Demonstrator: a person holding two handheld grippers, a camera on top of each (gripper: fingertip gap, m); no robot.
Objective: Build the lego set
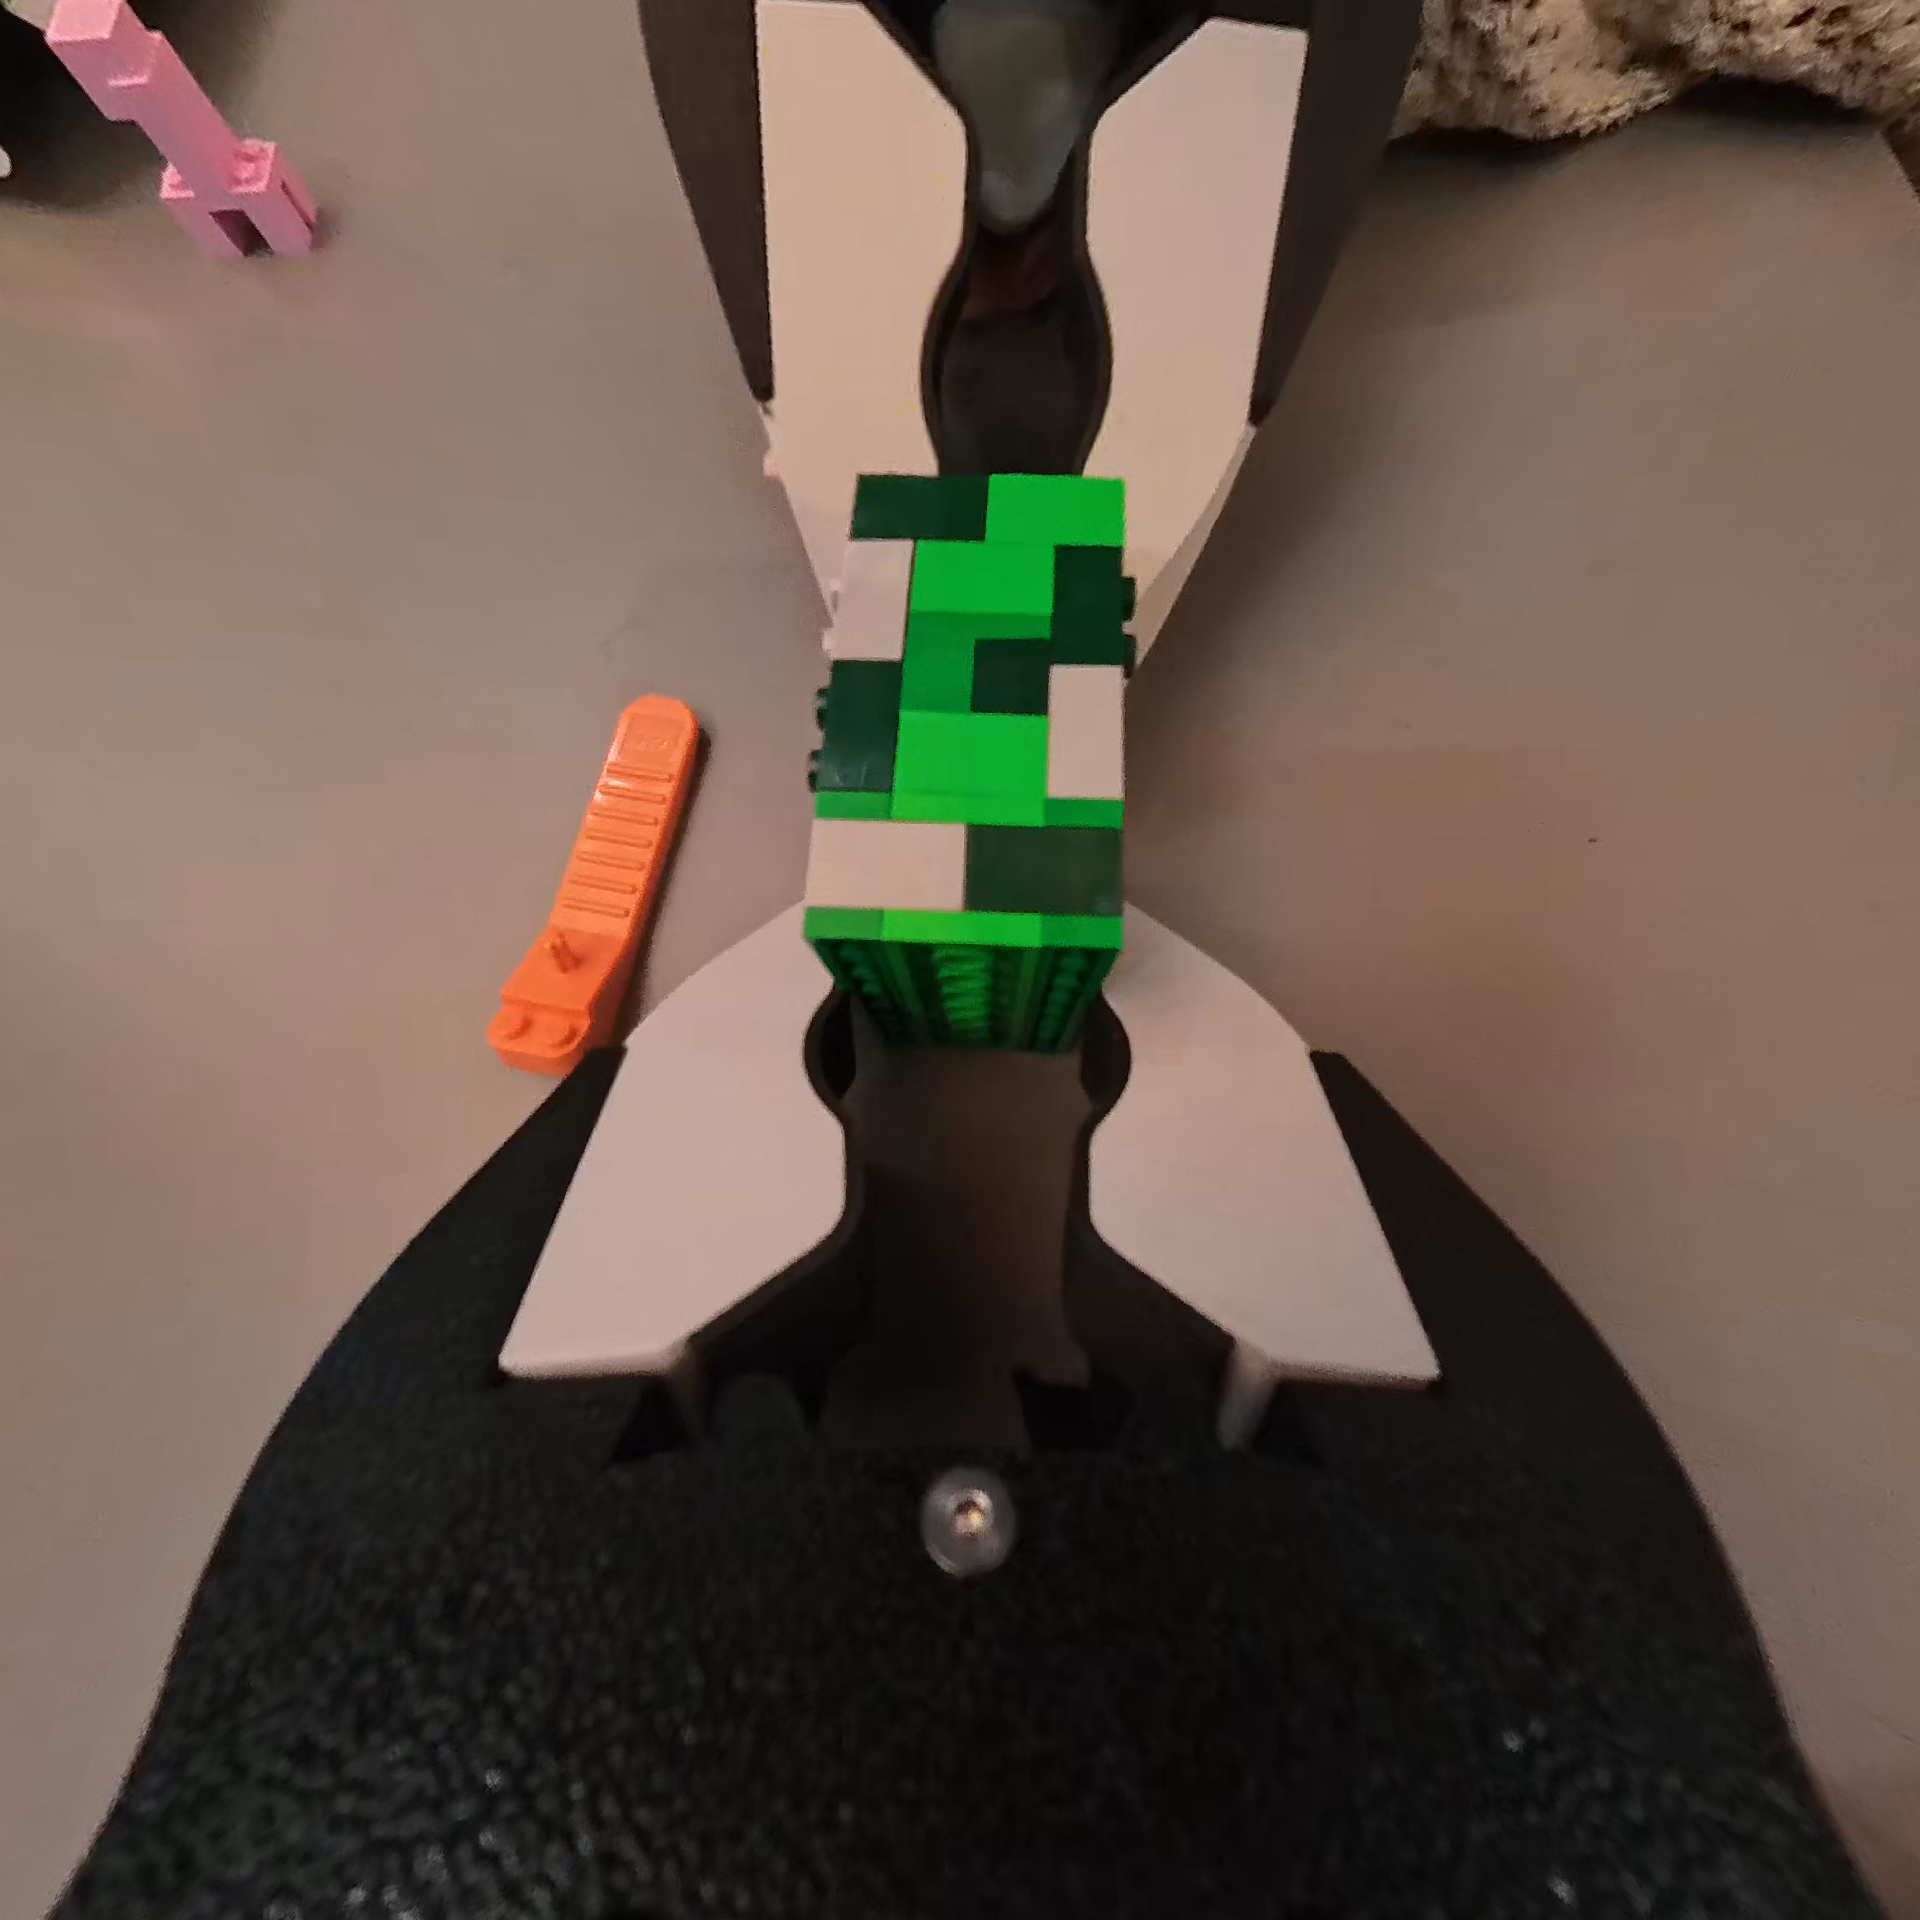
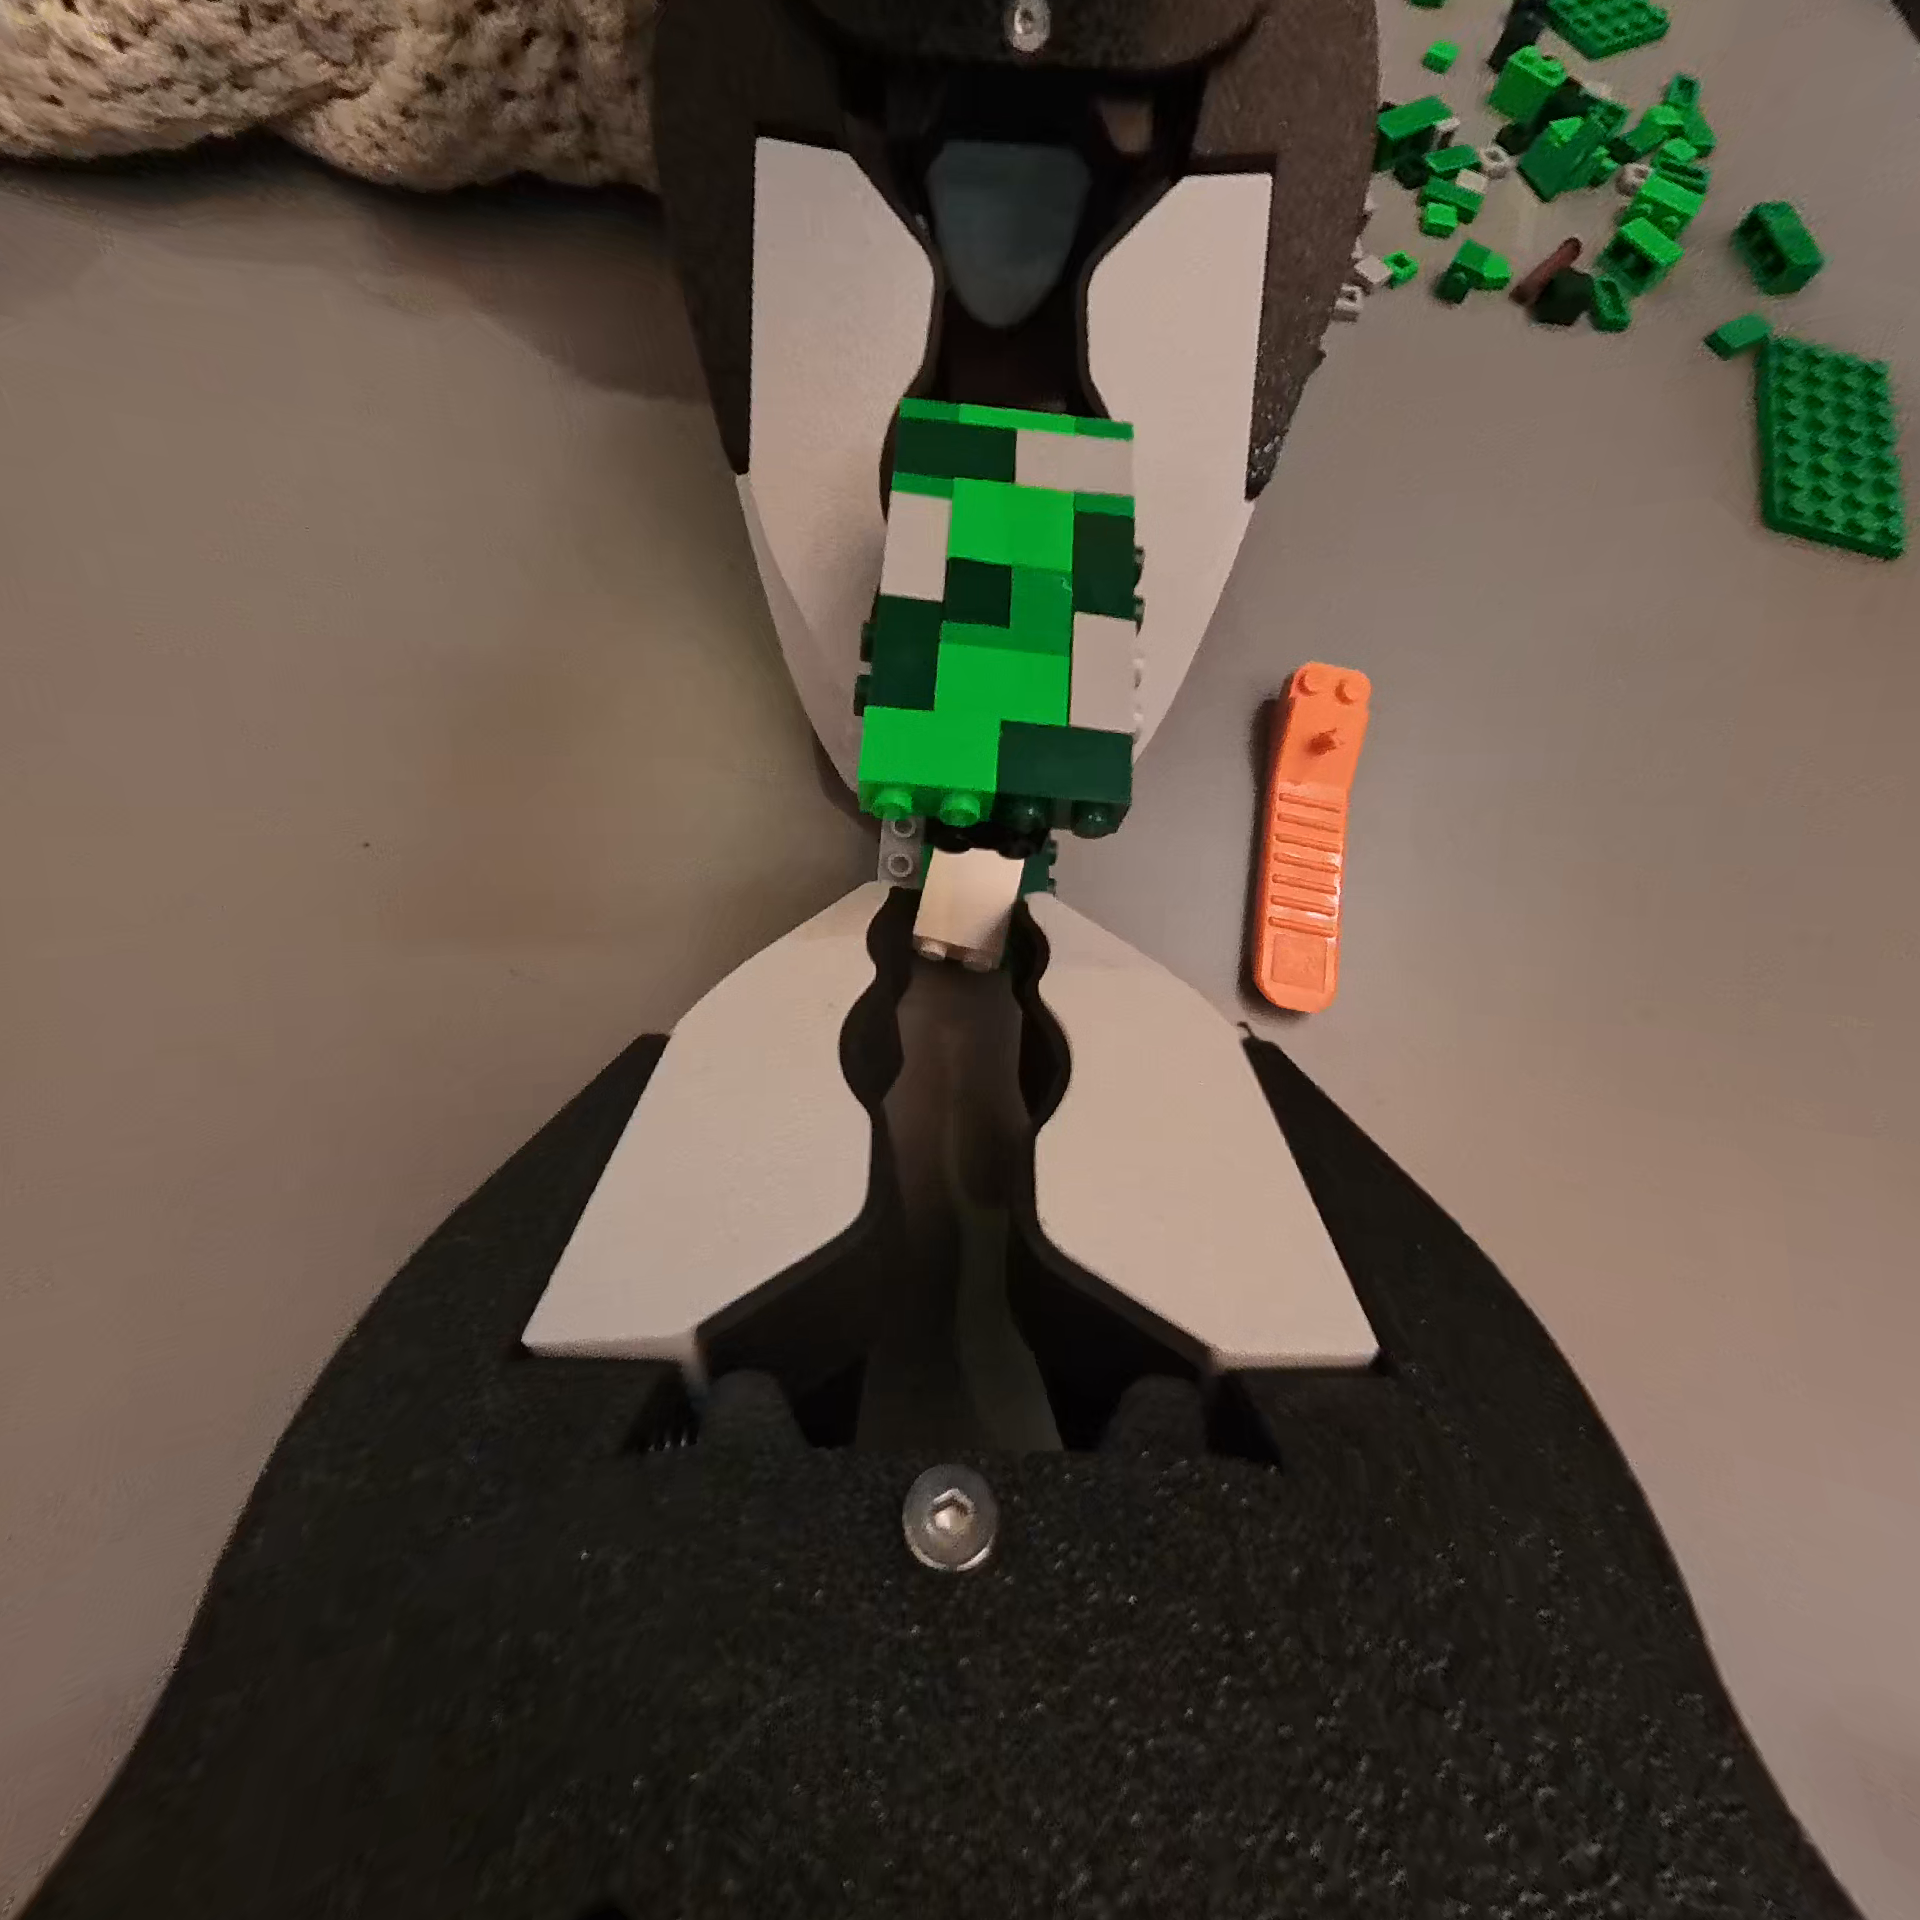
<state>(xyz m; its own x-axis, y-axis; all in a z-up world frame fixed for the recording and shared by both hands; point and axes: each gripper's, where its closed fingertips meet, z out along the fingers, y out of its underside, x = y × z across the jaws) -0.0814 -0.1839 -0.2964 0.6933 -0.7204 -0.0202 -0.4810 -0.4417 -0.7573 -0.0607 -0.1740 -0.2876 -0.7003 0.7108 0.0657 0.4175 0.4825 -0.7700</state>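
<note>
Nearest the lens in the left wrist view, the left gripper [image 1: 966,997] has its two pale fingers closed around the studless bottom end of the green lego block [image 1: 968,717], a tall stack of bright green, dark green and light grey bricks that extends straight away from the camera between the fingertips. At the block's far end the right gripper [image 1: 1023,457] faces back toward the lens, its fingers flanking the top of the stack. From the right wrist view the same block [image 2: 1003,613] lies directly ahead of the right gripper [image 2: 961,914], whose fingers are drawn nearly together on a small grey piece [image 2: 961,914] projecting from the studded end; whether that piece is already seated on the block cannot be told. Beyond it, the left gripper [image 2: 1003,416] brackets the opposite end. An orange brick separator [image 1: 597,883] lies flat on the grey table [image 1: 312,623] just beside the grippers, apart from the block. A pink lego assembly [image 1: 197,145] rests at the far corner of the table, and a scatter of loose green bricks [image 2: 1579,166] with a green baseplate [image 2: 1829,447] lies well apart to the side. A knitted cream fabric [image 2: 260,94] borders the table's far edge.
</note>
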